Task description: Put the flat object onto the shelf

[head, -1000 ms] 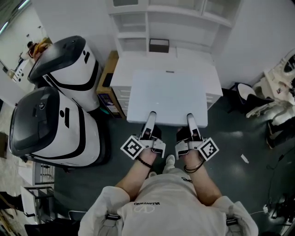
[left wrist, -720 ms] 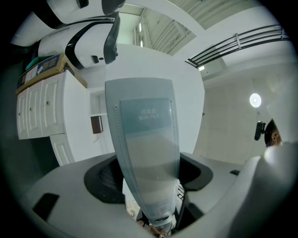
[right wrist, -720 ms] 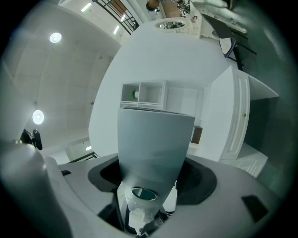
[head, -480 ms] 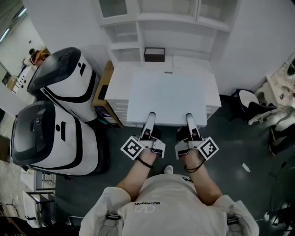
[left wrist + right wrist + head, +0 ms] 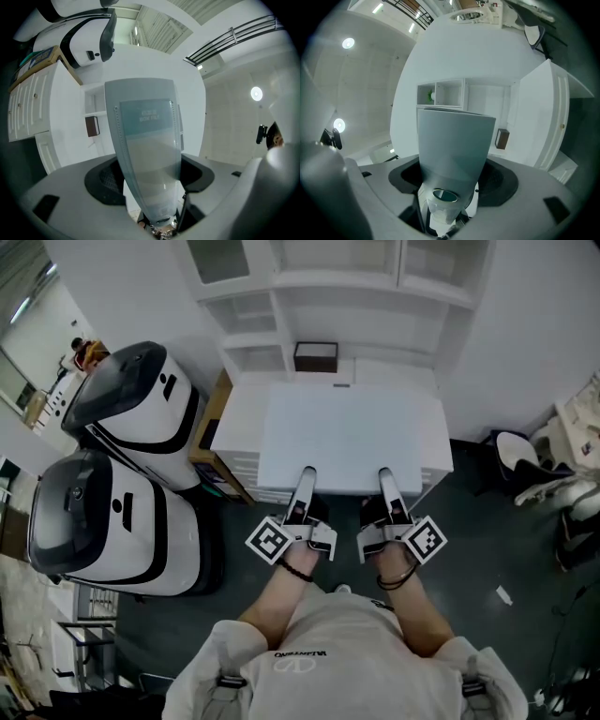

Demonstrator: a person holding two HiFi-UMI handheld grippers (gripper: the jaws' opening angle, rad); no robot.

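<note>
The flat object (image 5: 342, 437) is a wide white panel held level in front of me, over the low white counter (image 5: 234, 423) of the shelf unit (image 5: 309, 306). My left gripper (image 5: 305, 482) is shut on its near edge at the left. My right gripper (image 5: 386, 482) is shut on the same edge at the right. The left gripper view shows the flat object (image 5: 145, 150) edge-on as a translucent grey file standing between the jaws of the left gripper (image 5: 147, 176). The right gripper view shows the flat object (image 5: 454, 145) filling the gap of the right gripper (image 5: 452, 180).
A small dark box (image 5: 315, 355) stands in the shelf's lower opening, seen as a dark box (image 5: 91, 125) and a dark box (image 5: 502, 138) in the gripper views. Two large white-and-black machines (image 5: 141, 404) (image 5: 98, 526) stand at the left beside a wooden cart (image 5: 214, 413). A chair (image 5: 514, 451) is at the right.
The shelf unit has drawn nearer and more of its upper compartments show. The flat object stays in both grippers, held at the same place relative to me.
</note>
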